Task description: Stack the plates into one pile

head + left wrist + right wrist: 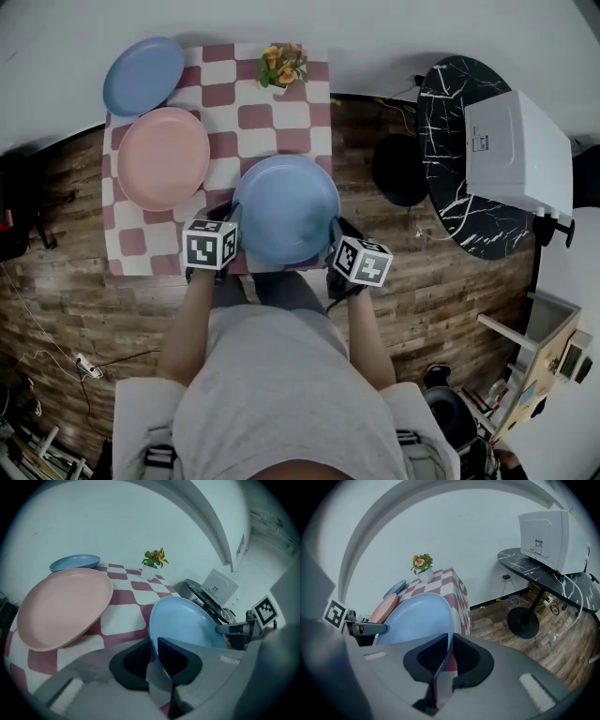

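Note:
A large blue plate [286,208] [187,623] [415,618] lies at the near edge of the checkered table [272,117]. My left gripper [232,226] [153,656] is shut on its left rim. Opposite, my right gripper [334,234] [449,653] is shut on the right rim, which runs between the pads. A pink plate [162,157] [63,606] [382,609] rests to the left on the cloth. A smaller blue plate [142,75] [75,563] sits at the far left corner, partly over the table's edge.
A small pot of orange flowers [281,66] [153,563] [422,566] stands at the table's far edge. To the right is a black marble round table [459,178] bearing a white appliance [516,150]. Cables lie on the wooden floor [412,291].

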{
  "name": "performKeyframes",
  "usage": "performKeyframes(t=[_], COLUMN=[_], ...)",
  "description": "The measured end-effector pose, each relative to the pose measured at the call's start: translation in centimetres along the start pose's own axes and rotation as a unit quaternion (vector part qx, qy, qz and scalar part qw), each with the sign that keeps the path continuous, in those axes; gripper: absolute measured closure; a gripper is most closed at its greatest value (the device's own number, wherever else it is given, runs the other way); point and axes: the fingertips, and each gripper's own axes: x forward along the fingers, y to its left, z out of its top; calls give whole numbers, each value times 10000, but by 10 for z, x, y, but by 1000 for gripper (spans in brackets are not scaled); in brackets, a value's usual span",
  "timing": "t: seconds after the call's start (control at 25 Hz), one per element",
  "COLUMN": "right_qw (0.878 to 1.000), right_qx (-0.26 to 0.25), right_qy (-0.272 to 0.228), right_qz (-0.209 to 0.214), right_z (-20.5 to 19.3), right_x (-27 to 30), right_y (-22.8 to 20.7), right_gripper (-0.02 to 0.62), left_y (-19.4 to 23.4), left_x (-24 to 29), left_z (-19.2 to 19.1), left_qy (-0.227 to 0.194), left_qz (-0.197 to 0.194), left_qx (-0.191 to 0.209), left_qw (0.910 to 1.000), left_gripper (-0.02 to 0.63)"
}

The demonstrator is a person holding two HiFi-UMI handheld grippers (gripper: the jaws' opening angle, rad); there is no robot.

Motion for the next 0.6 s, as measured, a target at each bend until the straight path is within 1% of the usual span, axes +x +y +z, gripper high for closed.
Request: performKeyframes(t=[0.12,0.28,0.48,0.6], right_qw=[9997,9982,9949,9930], right_qx=[-7,-265,-389,-469], right_qy=[-219,-505,-748,-775], right_qz=[66,191,555,752], right_z=[17,48,79,88], right_x=[-6,-13,-12,-9], right_y=[7,25,56,76], right_gripper=[561,563,565,568], left_y=[1,6,22,36], left_x=[-8,-26,-54,-71], left_z=[10,33,57,63], left_qy=[-186,-532,-986,-1210], left_qz=[0,83,321,470], left_qx=[-56,-43,-115,-310], left_qw=[9998,9985,9945,9911], left_gripper=[552,552,555,560])
